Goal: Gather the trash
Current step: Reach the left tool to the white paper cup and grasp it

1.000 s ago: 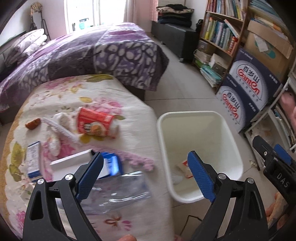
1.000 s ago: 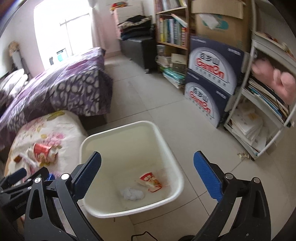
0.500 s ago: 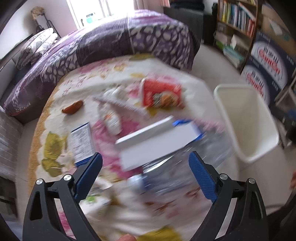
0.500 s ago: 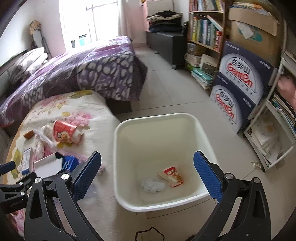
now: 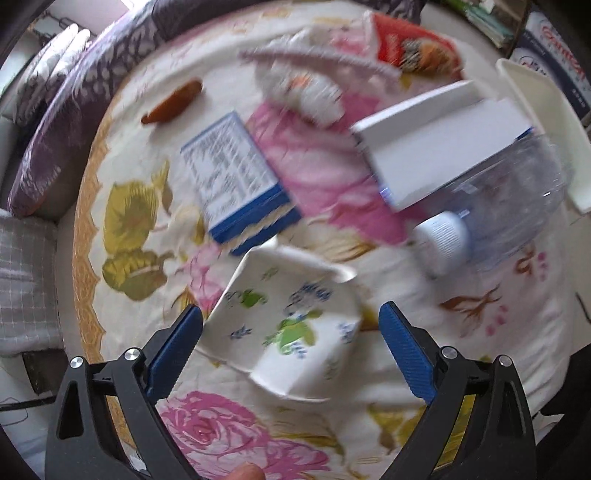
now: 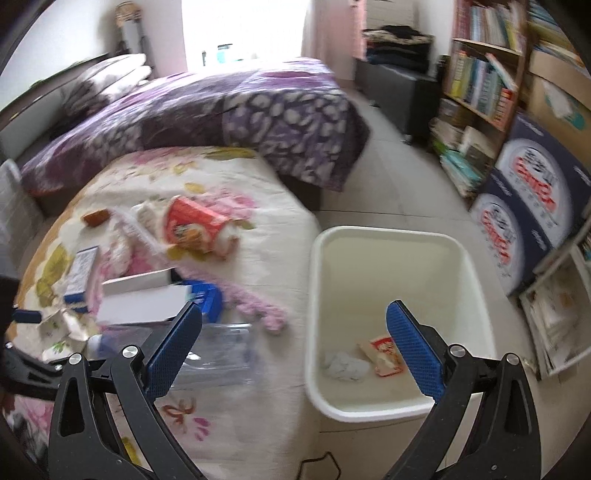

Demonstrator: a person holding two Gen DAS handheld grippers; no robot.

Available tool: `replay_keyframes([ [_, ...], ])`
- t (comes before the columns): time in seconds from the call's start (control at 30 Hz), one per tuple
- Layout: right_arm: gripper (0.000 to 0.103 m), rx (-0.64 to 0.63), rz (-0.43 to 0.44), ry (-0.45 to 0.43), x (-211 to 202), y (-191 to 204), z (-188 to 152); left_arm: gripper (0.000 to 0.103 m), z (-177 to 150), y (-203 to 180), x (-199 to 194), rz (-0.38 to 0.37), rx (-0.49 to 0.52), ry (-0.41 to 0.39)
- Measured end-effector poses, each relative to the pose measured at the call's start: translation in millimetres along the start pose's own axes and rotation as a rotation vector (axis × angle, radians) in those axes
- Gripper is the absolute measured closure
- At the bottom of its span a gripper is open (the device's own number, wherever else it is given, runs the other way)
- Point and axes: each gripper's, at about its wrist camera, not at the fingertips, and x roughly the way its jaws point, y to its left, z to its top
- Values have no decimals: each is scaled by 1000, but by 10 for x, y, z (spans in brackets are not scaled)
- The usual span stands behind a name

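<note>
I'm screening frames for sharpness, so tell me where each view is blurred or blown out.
Left wrist view: motion blur smears the red snack cup and plastic bottle; the left gripper stays sharp. Right wrist view: the window is blown out white, the bookshelf is blurred, and the white bin is fairly crisp.

Home bedroom, purple-quilted bed [image 6: 229,110] (pillows at its head), crowded bookshelf [image 6: 480,81], tiled floor [image 6: 399,177]
</note>
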Motion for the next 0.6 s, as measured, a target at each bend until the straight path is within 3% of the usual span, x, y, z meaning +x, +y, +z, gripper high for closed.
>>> replay_keyframes([
  [0.17, 7, -87, 53, 21, 70, 227, -7, 10, -81, 121, 122, -23, -4, 1],
  [0.2, 7, -96, 59, 26, 84, 256, -9, 12, -91, 129, 133, -24, -2, 0],
  [0.23, 7, -103, 63, 29, 91, 289, -17, 22, -104, 140, 139, -27, -3, -4],
  [0.37, 7, -123, 98, 49, 138, 364, -21, 30, -120, 202, 114, -69, -31, -22],
  [0.43, 7, -120, 127, 62, 160, 385, -22, 40, -103, 259, 64, -98, -63, -38],
  [0.6, 7, -111, 178, 85, 257, 420, 75, 44, -36, 442, -212, -168, -172, -123],
])
